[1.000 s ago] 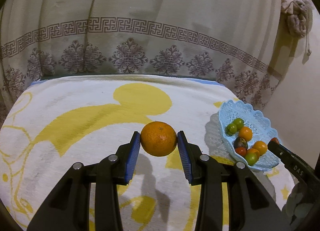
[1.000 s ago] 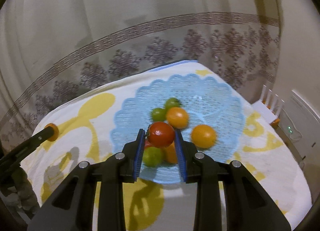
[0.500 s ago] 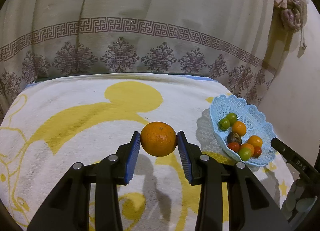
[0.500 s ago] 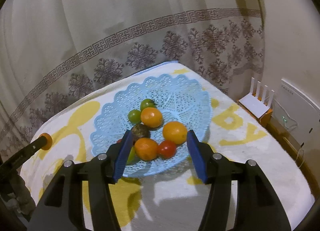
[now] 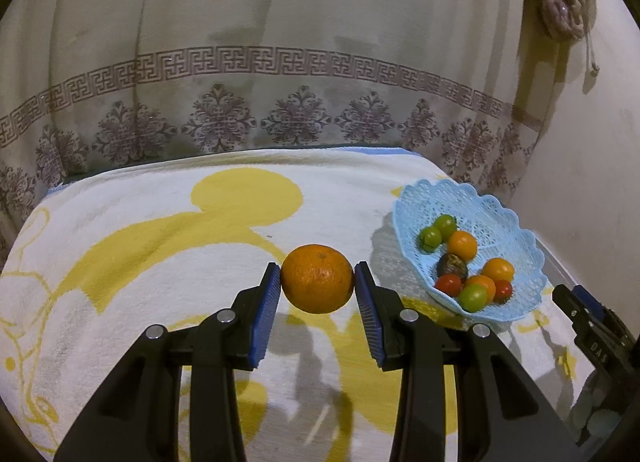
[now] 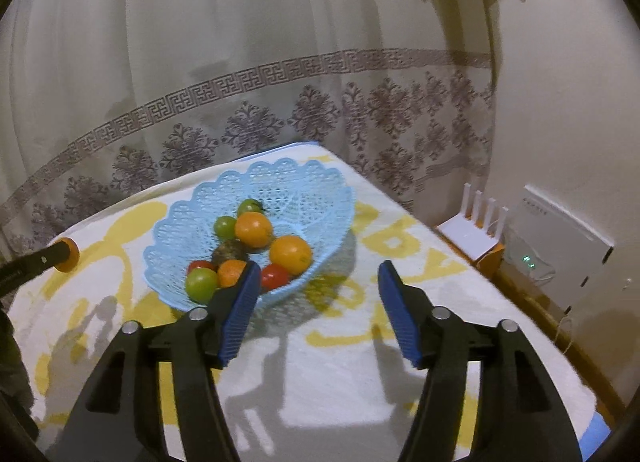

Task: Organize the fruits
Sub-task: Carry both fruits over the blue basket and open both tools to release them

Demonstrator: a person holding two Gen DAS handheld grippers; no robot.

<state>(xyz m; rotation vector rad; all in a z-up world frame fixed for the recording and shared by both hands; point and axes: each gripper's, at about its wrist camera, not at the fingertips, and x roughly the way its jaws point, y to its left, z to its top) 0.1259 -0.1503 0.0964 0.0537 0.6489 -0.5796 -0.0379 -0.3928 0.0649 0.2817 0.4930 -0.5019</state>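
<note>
Orange (image 5: 317, 278) clamped in left gripper (image 5: 316, 298), right gripper (image 6: 316, 310) just opened, empty

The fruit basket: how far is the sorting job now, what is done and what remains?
Done: eight small fruits already lie in the blue basket, including a red tomato. The right tool is open and empty; its jaws have just been opening. In hand: the left tool grips a large orange above the towel. Left: putting this orange into the basket.

1. The left wrist view looks forward and down over the blanket (image 5: 160, 246) toward the curtain (image 5: 280, 62).
2. The right wrist view faces similarly, nearer the basket (image 6: 320, 182).
3. Both share that basket (image 5: 500, 214), lying right of centre in the left wrist view.
</note>
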